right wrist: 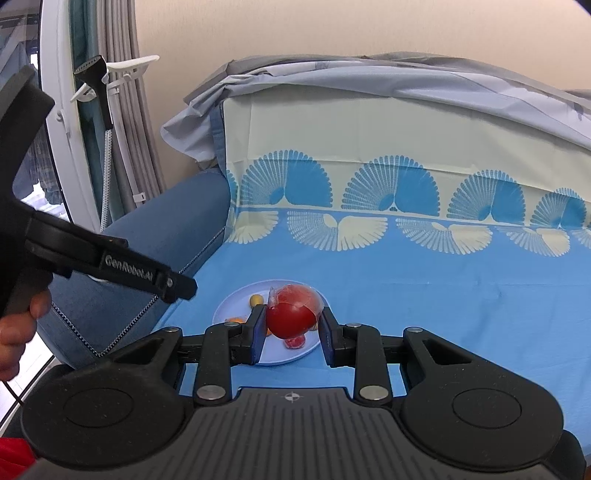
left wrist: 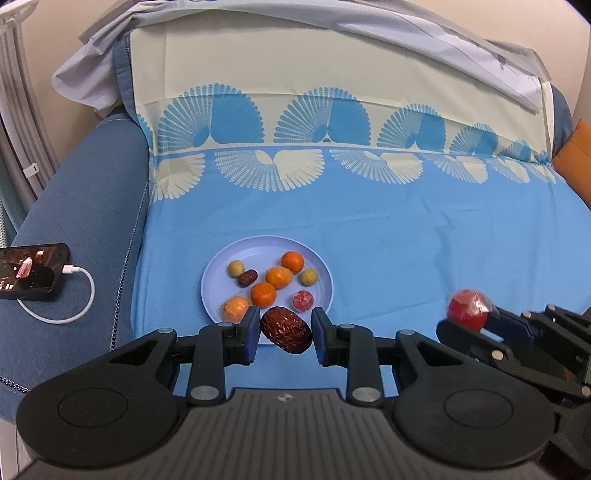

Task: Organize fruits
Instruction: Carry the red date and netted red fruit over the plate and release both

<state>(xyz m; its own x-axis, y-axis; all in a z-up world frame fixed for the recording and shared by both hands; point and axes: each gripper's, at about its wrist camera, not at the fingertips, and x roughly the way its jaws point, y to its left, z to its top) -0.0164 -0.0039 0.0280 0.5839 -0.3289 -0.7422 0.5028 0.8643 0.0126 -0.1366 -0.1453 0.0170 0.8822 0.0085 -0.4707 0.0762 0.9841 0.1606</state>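
Nearest to us, the left gripper (left wrist: pixel 284 334) holds a dark, wrinkled red date (left wrist: pixel 285 335) between its blue pads, which sit against its two ends. The date hangs just above the near rim of the pale blue plate (left wrist: pixel 321 266).

To the right, the right gripper (right wrist: pixel 292 326) is clamped narrowly on a red tomato (right wrist: pixel 290 320) that carries a piece of clear plastic wrap. In the left wrist view we see this same tomato at the right side, over the blue cloth and apart from the plate.

On the plate lie four small oranges (left wrist: pixel 263 294), two yellowish round fruits (left wrist: pixel 309 277), a smaller dark date (left wrist: pixel 247 277) and one pinkish-red fruit (left wrist: pixel 303 301). They lie near each other, some touching.

The plate stands on a blue cloth (left wrist: pixel 406 251) with a fan pattern, spread over a blue sofa (left wrist: pixel 85 206). On the sofa's arm, left of the plate, a phone (left wrist: pixel 33 271) lies with a white cable (left wrist: pixel 79 295) plugged in.

At the left edge of the right wrist view a hand (right wrist: pixel 18 332) grips the handle of the left gripper. Farther back, a grey sheet (left wrist: pixel 369 26) hangs over the back of the sofa, before a beige wall.
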